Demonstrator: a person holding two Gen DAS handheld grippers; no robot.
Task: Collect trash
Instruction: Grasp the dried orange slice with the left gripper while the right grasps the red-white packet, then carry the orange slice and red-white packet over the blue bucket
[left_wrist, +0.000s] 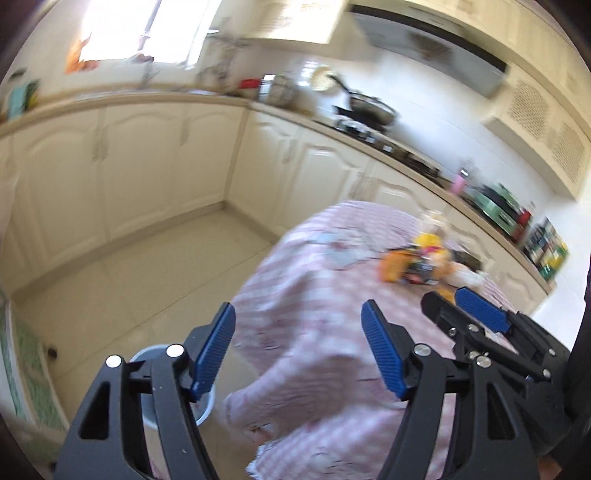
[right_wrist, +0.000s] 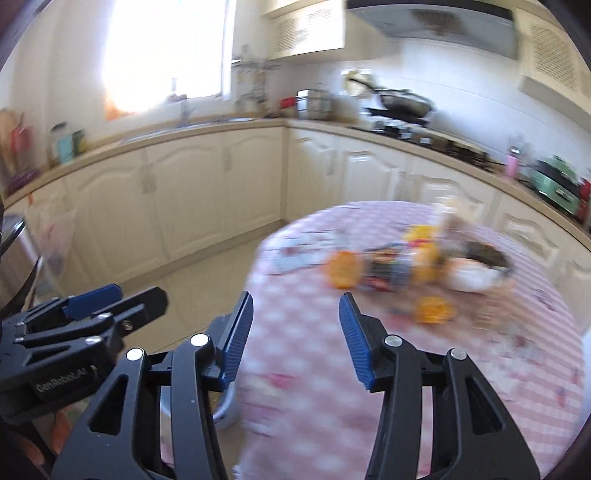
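Left gripper (left_wrist: 297, 347) and right gripper (right_wrist: 295, 338) gape wide, empty; blur risks misjudging the trash (right_wrist: 402, 269) on the tabletop (right_wrist: 295, 332).

Ahead of your fingers the table (right_wrist: 295, 332) wears a soft pink-and-white checked cloth, matt and rumpled where it hangs. Your left gripper (left_wrist: 297, 347) and right gripper (right_wrist: 295, 332) are matt black plastic with bright metal rivets; the fingers (left_wrist: 380, 350) carry ribbed blue rubbery pads. Beyond the fingers, the trash (right_wrist: 391, 273) looks like glossy orange and yellow wrapping, blurred. The cabinet doors (left_wrist: 147, 162) past it are smooth cream with a slight sheen; the floor (left_wrist: 129, 280) is glossy pale tile.
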